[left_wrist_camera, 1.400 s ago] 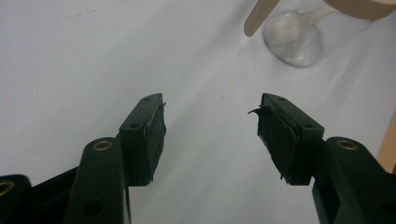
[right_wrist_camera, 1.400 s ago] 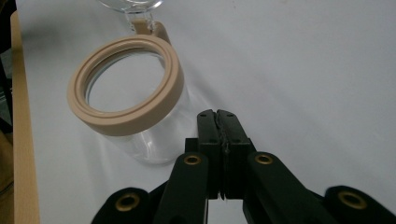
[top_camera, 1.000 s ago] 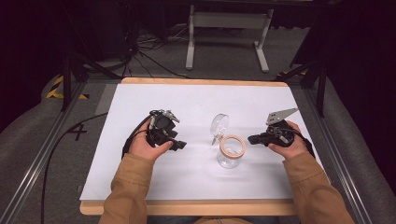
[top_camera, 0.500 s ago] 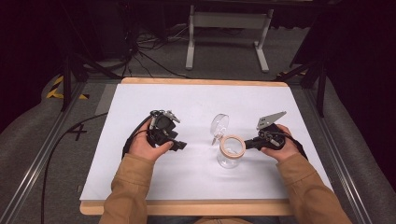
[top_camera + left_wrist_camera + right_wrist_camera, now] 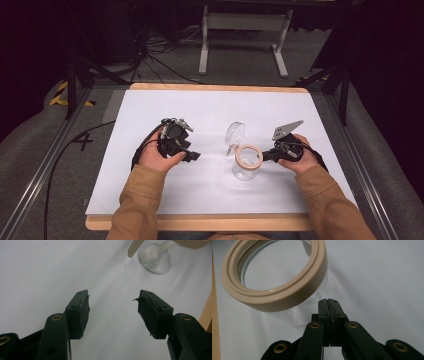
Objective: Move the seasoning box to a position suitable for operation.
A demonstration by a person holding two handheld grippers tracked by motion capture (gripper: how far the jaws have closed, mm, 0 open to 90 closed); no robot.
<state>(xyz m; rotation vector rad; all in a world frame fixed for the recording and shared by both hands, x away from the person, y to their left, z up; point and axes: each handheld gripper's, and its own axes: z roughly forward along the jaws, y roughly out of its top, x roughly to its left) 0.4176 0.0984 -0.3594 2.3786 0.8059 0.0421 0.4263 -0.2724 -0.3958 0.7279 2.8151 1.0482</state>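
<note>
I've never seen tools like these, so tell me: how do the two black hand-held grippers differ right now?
The left black hand-held gripper has its fingers spread wide over bare white table; the right black hand-held gripper has its fingers pressed together, holding nothing. The right one sits close to the clear glass jar with the beige rim; the left sits farther off. Both are hand-held.

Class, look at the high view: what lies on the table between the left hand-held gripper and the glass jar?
Nothing: between the left hand-held gripper and the glass jar, the high view shows bare white table.
</note>
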